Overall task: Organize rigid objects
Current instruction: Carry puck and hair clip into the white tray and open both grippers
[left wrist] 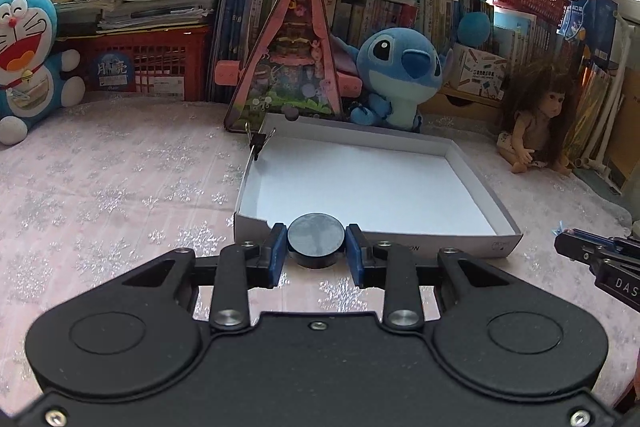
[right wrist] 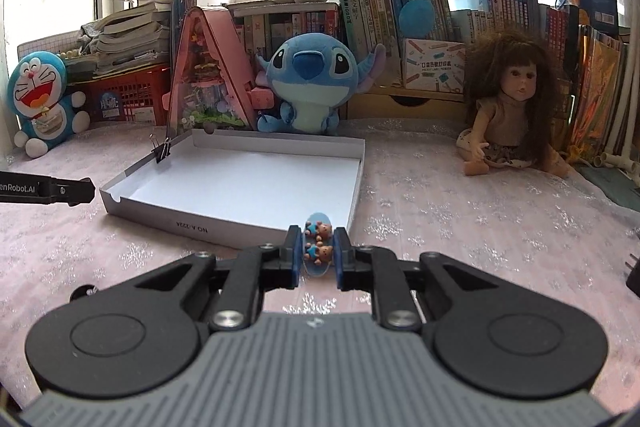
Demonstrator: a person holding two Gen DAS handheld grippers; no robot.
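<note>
My left gripper (left wrist: pixel 316 247) is shut on a dark round disc (left wrist: pixel 316 237), held flat between its blue pads just short of the near wall of a shallow white box lid (left wrist: pixel 400 247). My right gripper (right wrist: pixel 318 247) is shut on a small blue clip with two brown bears (right wrist: pixel 319 243), held above the near right corner of the same white box lid (right wrist: pixel 224 227). A black binder clip (left wrist: pixel 258 143) (right wrist: pixel 160 151) grips the lid's left wall. The right gripper's tip (left wrist: pixel 576 245) shows at the right edge of the left wrist view, and the left gripper's tip (right wrist: pixel 80 191) at the left edge of the right wrist view.
The lid lies on a pink snowflake tablecloth (left wrist: pixel 120 195). Behind it stand a pink triangular toy house (left wrist: pixel 288 59), a blue plush (right wrist: pixel 308 83), a Doraemon plush (left wrist: pixel 28 63), a doll (right wrist: pixel 516 107), red baskets and rows of books. A dark plug (right wrist: pixel 632 275) sits at the right edge.
</note>
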